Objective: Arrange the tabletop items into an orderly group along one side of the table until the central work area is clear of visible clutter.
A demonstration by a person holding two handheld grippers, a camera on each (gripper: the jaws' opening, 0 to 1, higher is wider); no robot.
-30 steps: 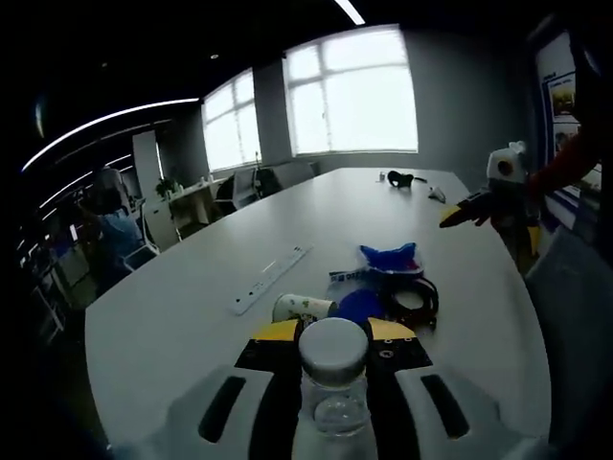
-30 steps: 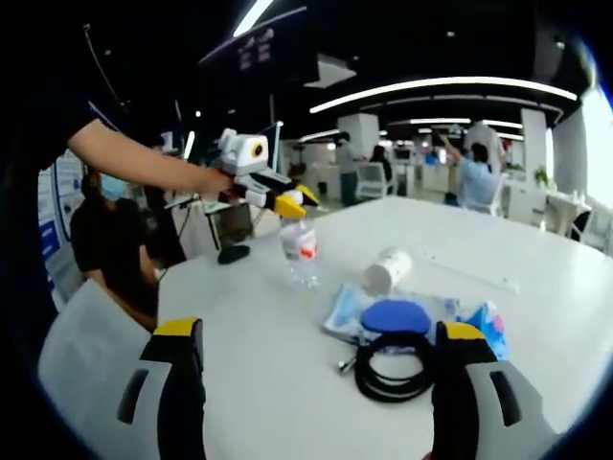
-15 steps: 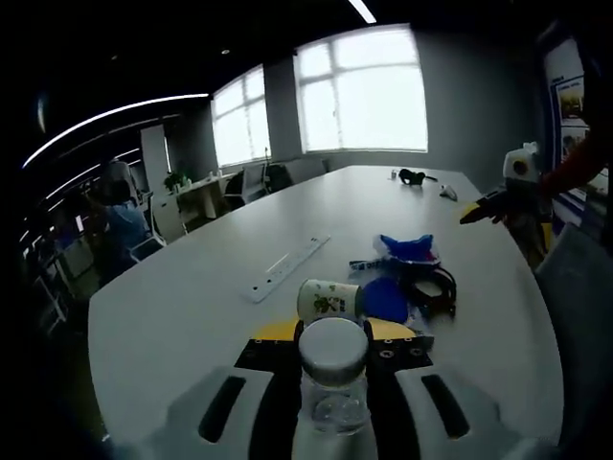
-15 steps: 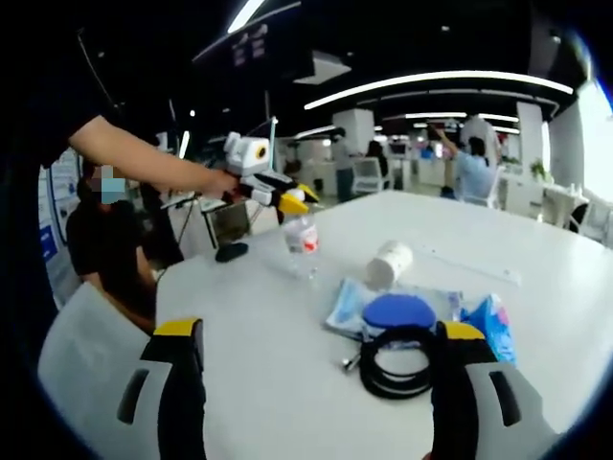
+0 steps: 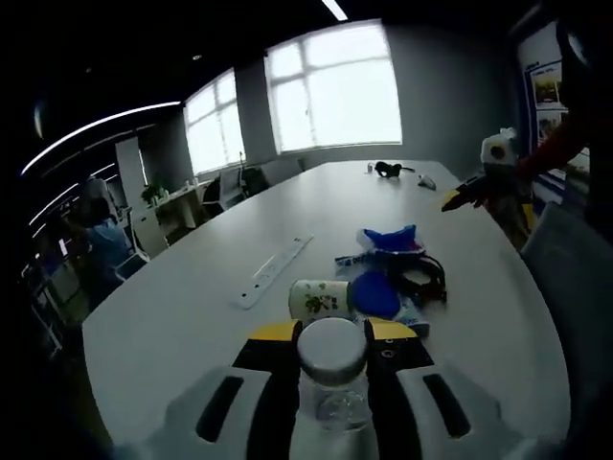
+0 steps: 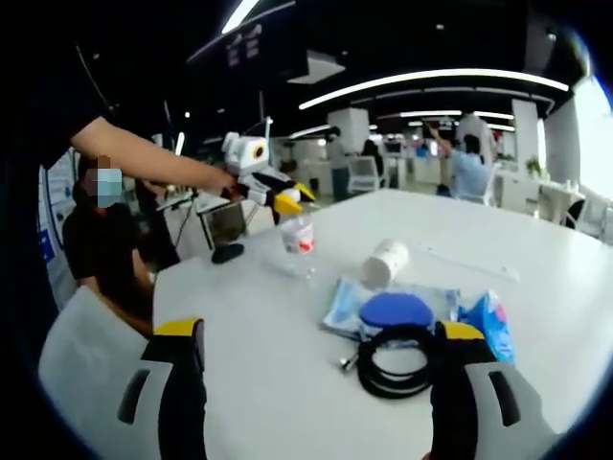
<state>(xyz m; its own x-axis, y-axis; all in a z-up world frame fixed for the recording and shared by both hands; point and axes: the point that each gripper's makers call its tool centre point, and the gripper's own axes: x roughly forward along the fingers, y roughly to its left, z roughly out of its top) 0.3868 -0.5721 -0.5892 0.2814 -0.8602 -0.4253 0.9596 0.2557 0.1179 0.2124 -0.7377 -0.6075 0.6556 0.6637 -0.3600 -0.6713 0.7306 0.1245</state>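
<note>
A clear plastic bottle [image 5: 332,374] with a white cap stands upright between the yellow-tipped jaws of my left gripper [image 5: 333,333], which is shut on it. The right gripper view has the same left gripper [image 6: 266,191] holding the bottle [image 6: 299,244] by its neck, its base close to the table. My right gripper [image 6: 318,335] is open above the table, with nothing between its jaws. Just beyond it lie a black cable coil [image 6: 393,359], a blue disc [image 6: 396,310], a blue packet [image 6: 487,321] and a paper cup [image 6: 387,264] on its side.
A white power strip [image 5: 273,271] lies left of the pile on the long white table [image 5: 192,316]. Small dark and white items [image 5: 387,170] sit at the far end. A black mouse-like thing [image 6: 228,253] lies near the table edge. A grey chair back [image 6: 86,355] stands close by.
Both views have shifted slightly with the hands. The left gripper keeps its hold on the bottle, and the pile on the table lies as before.
</note>
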